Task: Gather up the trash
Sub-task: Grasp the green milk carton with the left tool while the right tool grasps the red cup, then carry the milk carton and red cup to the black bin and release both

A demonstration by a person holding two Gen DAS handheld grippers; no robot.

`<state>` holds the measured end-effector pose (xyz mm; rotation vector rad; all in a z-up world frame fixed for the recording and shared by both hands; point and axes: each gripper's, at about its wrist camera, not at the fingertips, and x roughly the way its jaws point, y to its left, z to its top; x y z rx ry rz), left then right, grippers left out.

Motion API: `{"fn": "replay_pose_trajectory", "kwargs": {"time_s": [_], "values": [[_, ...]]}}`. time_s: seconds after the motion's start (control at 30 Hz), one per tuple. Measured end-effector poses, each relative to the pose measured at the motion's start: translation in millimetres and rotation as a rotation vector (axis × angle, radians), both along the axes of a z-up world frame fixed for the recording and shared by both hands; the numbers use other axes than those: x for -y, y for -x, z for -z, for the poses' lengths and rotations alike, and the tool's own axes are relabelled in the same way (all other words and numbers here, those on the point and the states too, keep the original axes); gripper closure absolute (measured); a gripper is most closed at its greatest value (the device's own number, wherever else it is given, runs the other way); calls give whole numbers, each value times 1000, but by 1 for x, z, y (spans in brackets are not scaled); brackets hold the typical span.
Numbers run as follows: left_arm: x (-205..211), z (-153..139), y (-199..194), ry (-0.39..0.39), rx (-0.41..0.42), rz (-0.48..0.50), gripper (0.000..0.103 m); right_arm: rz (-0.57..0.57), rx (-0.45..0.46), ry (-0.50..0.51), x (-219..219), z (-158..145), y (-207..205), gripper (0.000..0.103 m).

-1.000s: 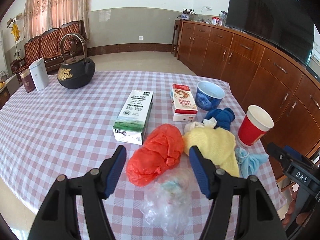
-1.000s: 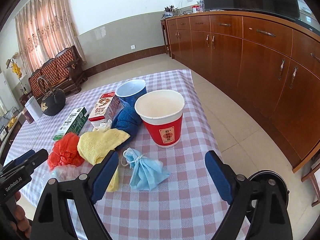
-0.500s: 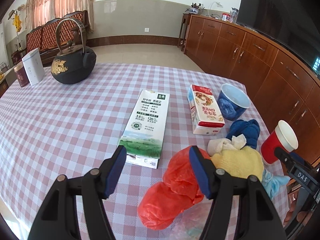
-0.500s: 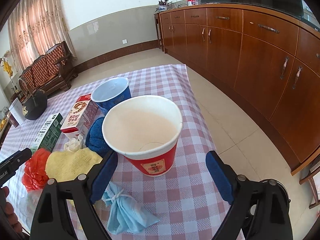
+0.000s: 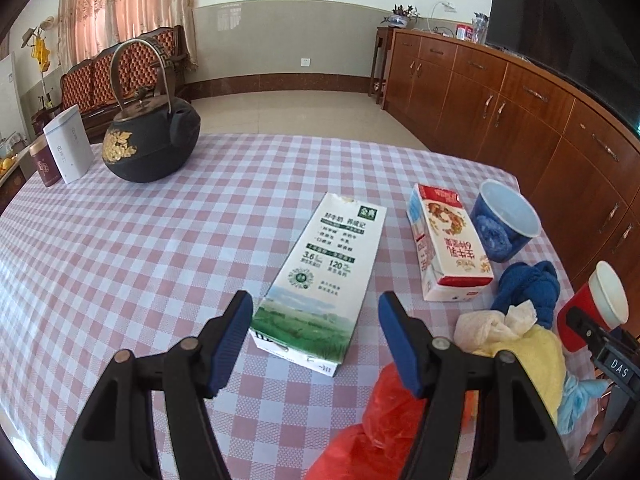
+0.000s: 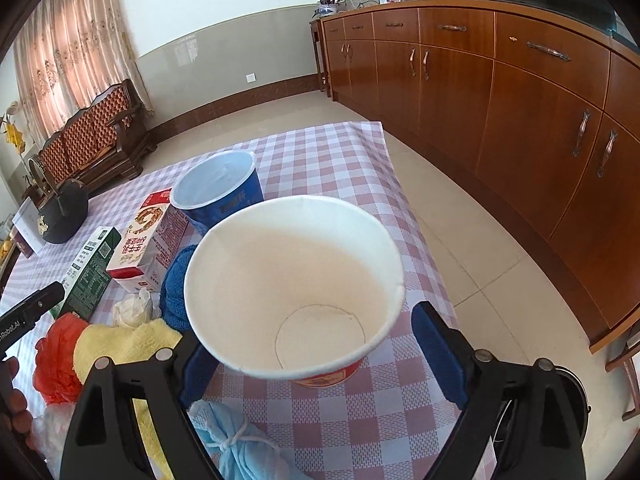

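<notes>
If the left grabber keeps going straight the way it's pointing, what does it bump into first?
Most likely the green and white milk carton lying flat on the checked tablecloth. Its near end sits between the open left gripper fingers, though depth is uncertain.
</notes>
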<state>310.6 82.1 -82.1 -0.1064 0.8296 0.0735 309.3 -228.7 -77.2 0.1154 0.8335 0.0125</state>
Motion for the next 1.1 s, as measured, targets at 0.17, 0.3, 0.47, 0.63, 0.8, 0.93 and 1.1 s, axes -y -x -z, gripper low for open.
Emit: {"fn": "replay_pose_trajectory", "kwargs": {"time_s": [0.17,0.3,0.47,0.63,0.8,0.93,1.1], "values": [[-1,13,-11,-6,-49,6,36,-6,2,-11,-1,3,-5,12],[2,16,-13,5,-47,25,36,-6,13,-15,-2,3,-7,12],[7,18,-14,-5,-31,34,41,-10,34,-17,-3,2,-6,14],[7,19,-13,2,-14,39,45,-28,18,-28,-4,4,-7,35],[0,13,-5,33,17,24,47,-36,35,-24,-5,3,-6,39],[-9,3,4,44,52,6,48,-40,59,-19,-5,-5,0,40],[-15,-15,22,56,100,3,48,-47,84,-23,-5,-20,12,40]]}}
